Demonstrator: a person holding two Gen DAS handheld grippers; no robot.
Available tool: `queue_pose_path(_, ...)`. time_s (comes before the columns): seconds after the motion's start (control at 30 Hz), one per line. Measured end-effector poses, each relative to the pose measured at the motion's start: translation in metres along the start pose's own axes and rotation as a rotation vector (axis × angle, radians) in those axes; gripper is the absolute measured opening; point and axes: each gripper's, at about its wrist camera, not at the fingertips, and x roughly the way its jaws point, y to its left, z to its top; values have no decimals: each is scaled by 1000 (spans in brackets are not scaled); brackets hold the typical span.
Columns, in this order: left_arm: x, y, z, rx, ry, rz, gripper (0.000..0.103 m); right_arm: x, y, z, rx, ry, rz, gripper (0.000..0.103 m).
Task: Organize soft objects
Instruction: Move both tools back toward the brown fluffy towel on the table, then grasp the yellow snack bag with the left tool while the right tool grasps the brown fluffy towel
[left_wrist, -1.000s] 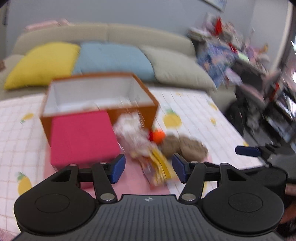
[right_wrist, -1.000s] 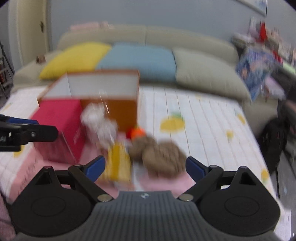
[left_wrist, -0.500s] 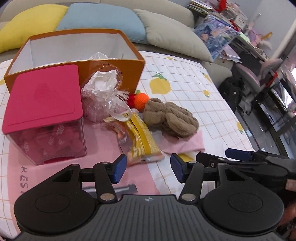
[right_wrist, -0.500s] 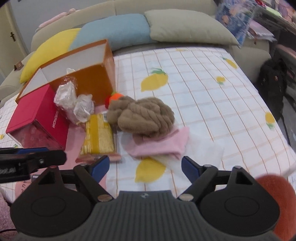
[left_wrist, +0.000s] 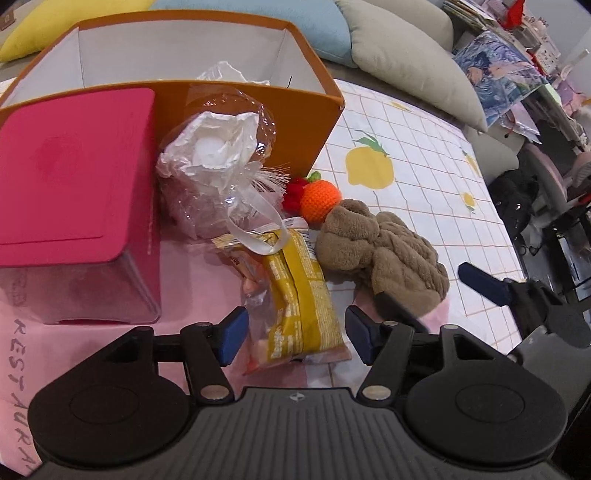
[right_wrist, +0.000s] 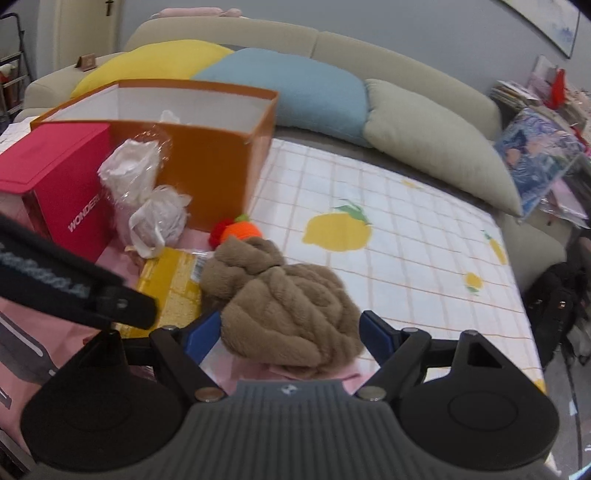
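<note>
Between the right tool's (right_wrist: 290, 334) spread fingers sits the brown towel (right_wrist: 288, 310).

Orange box (left_wrist: 303, 122), white inside. Magenta-pink lidded case (left_wrist: 74, 173), white lettering on its side. Brown fluffy bundle (right_wrist: 291, 302) on my pink cloth (left_wrist: 437, 314). Yellow snack packet (left_wrist: 299, 291). Crocheted orange ball (left_wrist: 319, 197) with a red bit. Tablecloth (right_wrist: 406, 236) white, orange grid, yellow lemons. Cushions: yellow (right_wrist: 155, 62), blue (right_wrist: 295, 85), grey-beige (right_wrist: 436, 140).

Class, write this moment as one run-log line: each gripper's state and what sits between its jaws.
left gripper: opening, yellow snack packet between jaws | right gripper: open, astride brown plush bundle | orange box: behind
</note>
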Motion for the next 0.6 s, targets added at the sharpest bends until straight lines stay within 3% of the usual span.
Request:
queue_pose_path(0.23, 22, -3, 1, 4, 29, 48, 71, 21, -8, -7, 48, 57, 14, 71)
queue_pose_path(0.33, 31, -4, 0, 1, 45, 57, 71, 25, -10, -9, 67, 67, 21, 60)
queue_pose_path(0.43, 37, -6, -2, 7, 54, 63, 78, 27, -9, -11, 63, 80, -5, 49)
queue_pose_path(0.6, 40, -6, -2, 10, 58, 72, 79, 28, -11, -12, 70, 82, -16, 43)
